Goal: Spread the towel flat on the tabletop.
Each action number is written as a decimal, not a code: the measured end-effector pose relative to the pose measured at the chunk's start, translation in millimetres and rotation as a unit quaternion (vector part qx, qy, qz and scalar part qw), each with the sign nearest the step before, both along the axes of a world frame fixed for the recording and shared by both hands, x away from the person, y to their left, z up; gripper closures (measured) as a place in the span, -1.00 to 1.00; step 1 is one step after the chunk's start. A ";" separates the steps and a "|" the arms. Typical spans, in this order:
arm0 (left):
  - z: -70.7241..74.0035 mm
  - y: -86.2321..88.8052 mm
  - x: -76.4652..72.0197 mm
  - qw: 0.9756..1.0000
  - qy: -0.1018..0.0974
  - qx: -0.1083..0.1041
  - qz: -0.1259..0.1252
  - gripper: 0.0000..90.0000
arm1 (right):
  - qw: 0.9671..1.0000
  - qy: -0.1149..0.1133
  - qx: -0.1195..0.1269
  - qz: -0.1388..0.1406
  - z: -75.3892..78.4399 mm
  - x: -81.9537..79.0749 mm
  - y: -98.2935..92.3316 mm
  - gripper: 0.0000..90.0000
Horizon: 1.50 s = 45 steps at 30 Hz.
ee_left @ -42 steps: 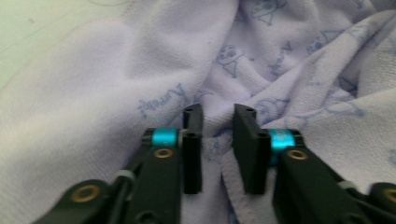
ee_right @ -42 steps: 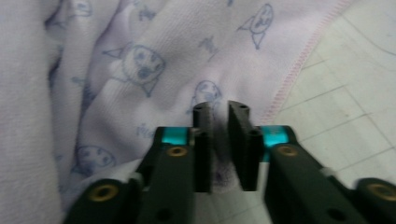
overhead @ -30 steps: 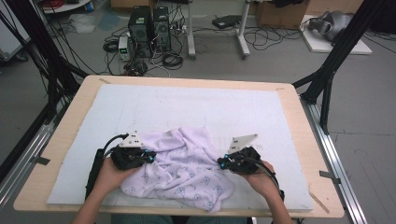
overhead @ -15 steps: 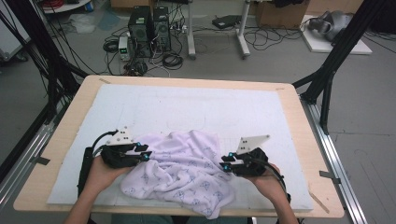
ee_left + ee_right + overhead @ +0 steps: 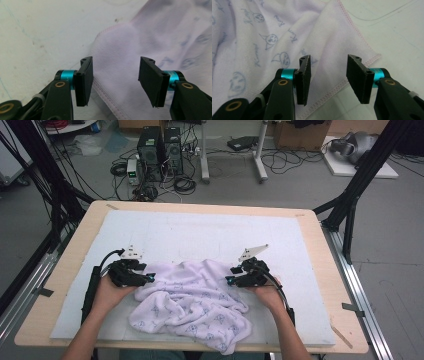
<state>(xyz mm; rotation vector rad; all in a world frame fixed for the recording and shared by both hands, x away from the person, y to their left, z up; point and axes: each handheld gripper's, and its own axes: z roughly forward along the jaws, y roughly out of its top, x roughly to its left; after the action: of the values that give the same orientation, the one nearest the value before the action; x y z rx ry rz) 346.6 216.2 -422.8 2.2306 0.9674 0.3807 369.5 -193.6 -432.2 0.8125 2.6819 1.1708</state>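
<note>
A pale lilac towel (image 5: 192,302) lies crumpled on the white mat (image 5: 200,235), near the table's front edge, bunched into soft folds rather than spread flat. Its cloth is printed with small grey-blue cartoon faces and scribbled words (image 5: 269,37), and a pink stitched hem (image 5: 359,35) runs along its edges. One hemmed corner (image 5: 374,56) lies flat on the mat at the towel's right side; another hemmed edge (image 5: 107,92) lies flat at its left. A loose lobe reaches toward the table's front edge (image 5: 225,340).
</note>
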 end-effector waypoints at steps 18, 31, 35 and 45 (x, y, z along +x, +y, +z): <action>-10.8 -6.5 -6.3 0.999 -0.009 0.006 -0.032 0.87 | 0.999 -0.024 -0.024 0.004 -8.0 -3.2 10.8 0.96; 9.2 -5.1 -5.4 0.998 -0.030 -0.034 -0.032 0.88 | 0.999 -0.041 0.016 -0.004 23.7 -17.4 -26.1 0.96; 15.0 -12.2 3.6 0.998 -0.023 -0.031 -0.044 0.89 | 0.999 -0.043 0.012 -0.009 35.3 -12.8 -36.3 0.96; 83.2 -16.9 72.2 0.995 -0.083 -0.061 0.014 0.89 | 0.994 -0.090 0.006 -0.067 96.4 32.5 -59.6 0.96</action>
<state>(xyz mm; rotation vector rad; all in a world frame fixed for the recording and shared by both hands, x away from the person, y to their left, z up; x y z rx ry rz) 418.8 199.4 -339.7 2.0429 0.9109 0.4978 402.0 -253.2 -335.8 0.8309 2.4383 1.1692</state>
